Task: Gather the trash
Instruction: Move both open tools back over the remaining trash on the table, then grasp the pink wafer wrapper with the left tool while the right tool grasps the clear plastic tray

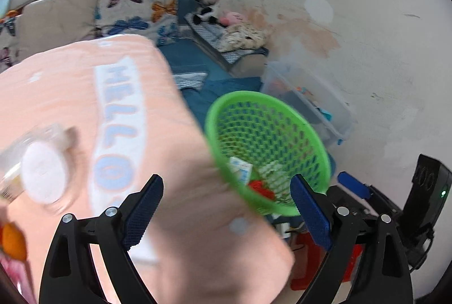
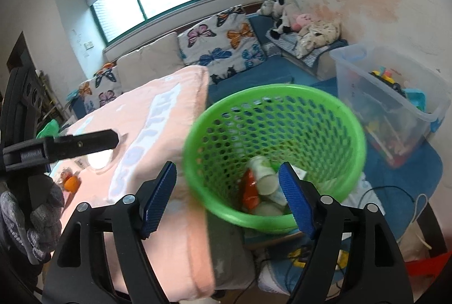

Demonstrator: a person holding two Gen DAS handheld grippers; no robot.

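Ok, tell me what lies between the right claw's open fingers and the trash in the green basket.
Only the green basket's near rim; the right claw hangs open over it, right wrist view.

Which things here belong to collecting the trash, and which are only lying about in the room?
For the job:
- green basket, already holding trash such as a white cup and a red wrapper
- clear bottle with white cap and orange item on the pink towel

Only lying about:
- butterfly cushions
- plush toys
- clear toy bin
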